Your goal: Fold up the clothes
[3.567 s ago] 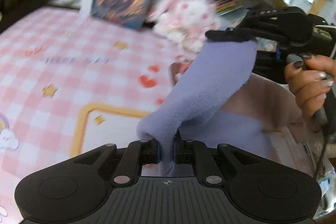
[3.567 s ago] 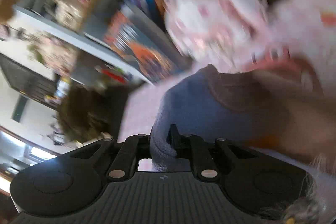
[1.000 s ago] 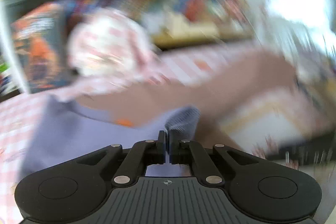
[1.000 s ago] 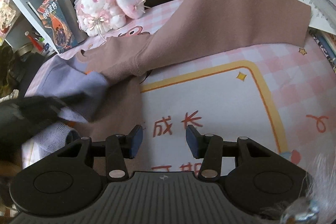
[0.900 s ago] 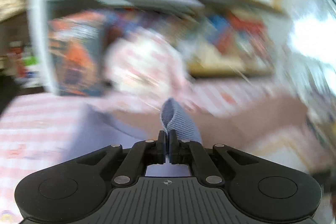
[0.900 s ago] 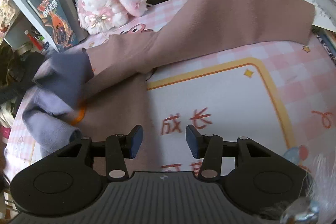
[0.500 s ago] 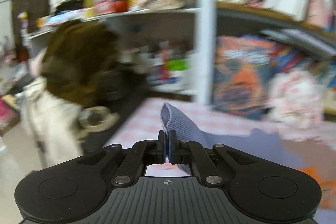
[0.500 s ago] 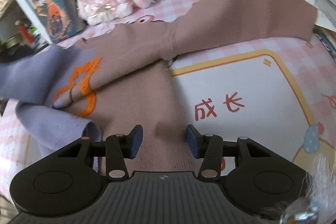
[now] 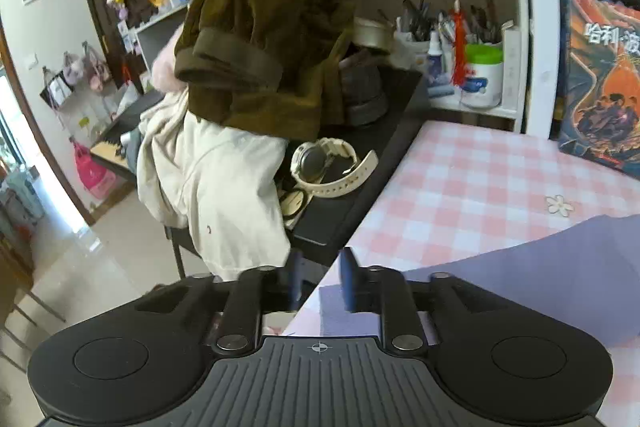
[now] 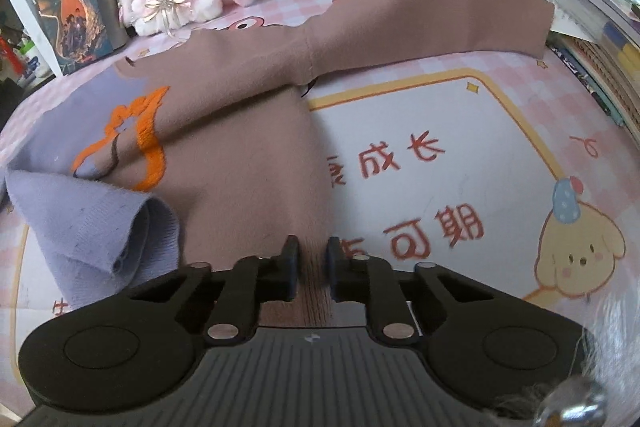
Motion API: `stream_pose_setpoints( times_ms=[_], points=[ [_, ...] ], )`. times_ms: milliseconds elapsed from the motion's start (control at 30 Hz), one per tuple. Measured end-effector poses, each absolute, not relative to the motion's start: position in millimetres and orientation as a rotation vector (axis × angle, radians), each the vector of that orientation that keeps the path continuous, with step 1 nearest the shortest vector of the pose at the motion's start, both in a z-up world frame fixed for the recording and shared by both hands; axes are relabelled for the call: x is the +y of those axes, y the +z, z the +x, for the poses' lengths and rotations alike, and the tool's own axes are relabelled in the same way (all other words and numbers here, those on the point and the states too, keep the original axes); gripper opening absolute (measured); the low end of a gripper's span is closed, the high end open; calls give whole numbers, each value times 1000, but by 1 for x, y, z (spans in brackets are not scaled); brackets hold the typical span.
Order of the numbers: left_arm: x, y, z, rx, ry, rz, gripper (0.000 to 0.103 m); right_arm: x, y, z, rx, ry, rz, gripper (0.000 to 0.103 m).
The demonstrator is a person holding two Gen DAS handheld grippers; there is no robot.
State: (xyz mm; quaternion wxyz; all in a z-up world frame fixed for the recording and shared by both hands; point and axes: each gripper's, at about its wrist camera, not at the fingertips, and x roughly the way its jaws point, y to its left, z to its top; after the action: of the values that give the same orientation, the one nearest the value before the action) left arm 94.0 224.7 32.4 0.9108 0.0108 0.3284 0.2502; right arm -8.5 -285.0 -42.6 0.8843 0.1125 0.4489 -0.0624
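Sweater (image 10: 240, 163), mauve w/ lilac sleeve (image 10: 92, 223), lies spread on the pink checked tabletop (image 10: 440, 115). Soft, light knit; will likely sag & stretch, so best taken at hem or cuffs. Right gripper (image 10: 311, 263) closing, ribbed hem between jaws. Left gripper (image 9: 319, 279) opening, nothing between jaws; lilac fabric just beside it.

Both wrist cams low, close over pink checked mat (image 9: 472, 187). Left faces mat's edge and shelves; right faces bookshelf. Shared: sweater (image 10: 248, 163), mat.
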Motion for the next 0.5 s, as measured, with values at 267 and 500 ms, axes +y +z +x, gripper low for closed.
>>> stream_pose_setpoints(
  times_ms=[267, 500],
  points=[
    [111, 24, 64, 631, -59, -4, 45, -273, -39, -16, 950, -116, 283, 9],
    [49, 11, 64, 758, -328, -69, 49, -255, 20, -43, 833, 22, 480, 9]
  ],
)
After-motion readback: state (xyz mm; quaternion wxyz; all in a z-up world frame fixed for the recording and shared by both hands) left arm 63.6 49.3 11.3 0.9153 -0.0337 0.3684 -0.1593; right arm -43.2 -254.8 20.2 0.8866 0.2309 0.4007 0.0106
